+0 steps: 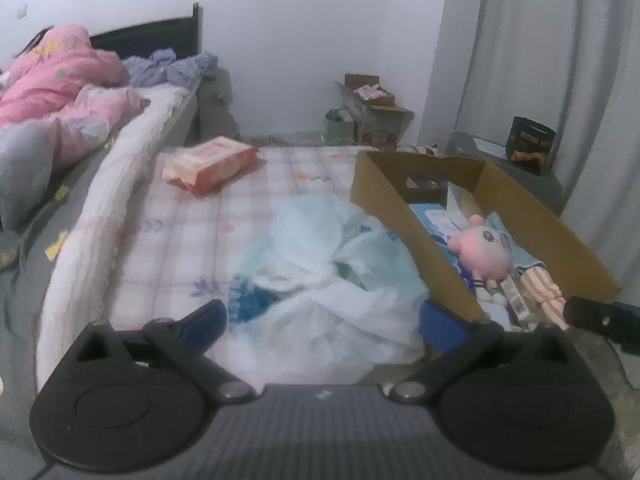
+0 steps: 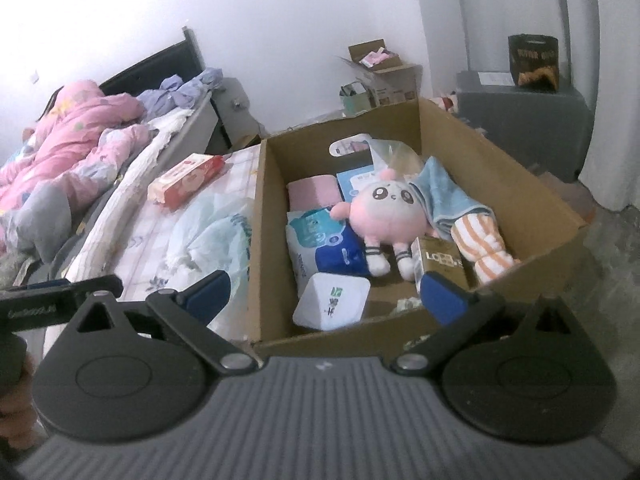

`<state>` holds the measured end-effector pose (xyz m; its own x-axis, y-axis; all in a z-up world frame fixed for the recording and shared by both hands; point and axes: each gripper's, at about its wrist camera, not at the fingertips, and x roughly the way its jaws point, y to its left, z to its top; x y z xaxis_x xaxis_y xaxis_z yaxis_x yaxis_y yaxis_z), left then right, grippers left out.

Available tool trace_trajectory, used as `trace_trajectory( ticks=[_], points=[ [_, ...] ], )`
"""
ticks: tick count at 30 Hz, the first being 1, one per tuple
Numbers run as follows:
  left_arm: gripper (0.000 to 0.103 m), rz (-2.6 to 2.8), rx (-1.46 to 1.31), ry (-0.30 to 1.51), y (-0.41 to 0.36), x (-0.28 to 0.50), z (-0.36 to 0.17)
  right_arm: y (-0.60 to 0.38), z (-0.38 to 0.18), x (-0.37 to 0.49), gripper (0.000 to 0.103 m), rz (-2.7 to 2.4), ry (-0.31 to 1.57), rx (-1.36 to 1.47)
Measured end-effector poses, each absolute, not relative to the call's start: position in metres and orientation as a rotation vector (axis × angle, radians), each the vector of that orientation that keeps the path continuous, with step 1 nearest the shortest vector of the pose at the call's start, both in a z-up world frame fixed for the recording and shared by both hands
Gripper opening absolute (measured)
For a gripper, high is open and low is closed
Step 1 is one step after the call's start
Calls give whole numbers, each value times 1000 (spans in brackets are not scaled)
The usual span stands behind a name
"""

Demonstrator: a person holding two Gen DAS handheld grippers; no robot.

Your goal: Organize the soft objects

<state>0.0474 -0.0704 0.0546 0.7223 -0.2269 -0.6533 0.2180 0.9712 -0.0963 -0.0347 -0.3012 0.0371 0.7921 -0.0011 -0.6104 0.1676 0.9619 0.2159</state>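
A cardboard box (image 2: 500, 184) stands beside the mattress and holds a pink plush toy (image 2: 380, 216), a blue towel (image 2: 444, 196), an orange-striped cloth (image 2: 480, 244) and several tissue packs (image 2: 320, 236). The same box (image 1: 384, 188) shows at the right of the left wrist view, with the plush toy (image 1: 480, 248) inside. A crumpled white and blue plastic bag (image 1: 320, 256) lies on the mattress just ahead of my left gripper (image 1: 324, 320), which is open and empty. My right gripper (image 2: 324, 296) is open and empty over the box's near edge. The bag (image 2: 212, 236) lies left of the box.
A red pack of wipes (image 1: 212, 164) lies further back on the checked mattress (image 1: 184, 236). A person in pink (image 1: 60, 80) lies on the bed at the left. Open cartons (image 1: 372, 112) stand by the far wall, and a grey cabinet (image 2: 520, 120) with a dark bag stands behind the box.
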Motion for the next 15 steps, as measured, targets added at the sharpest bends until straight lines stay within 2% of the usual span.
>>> trace_trajectory(
  ticks=[6,15],
  points=[
    [103,-283,-33,818,-85,44,42,-301,40,-45,102,-82,666,245],
    [103,-285,-2,860,-105,37,36,-295,32,-40,102,-49,746,167]
  ],
)
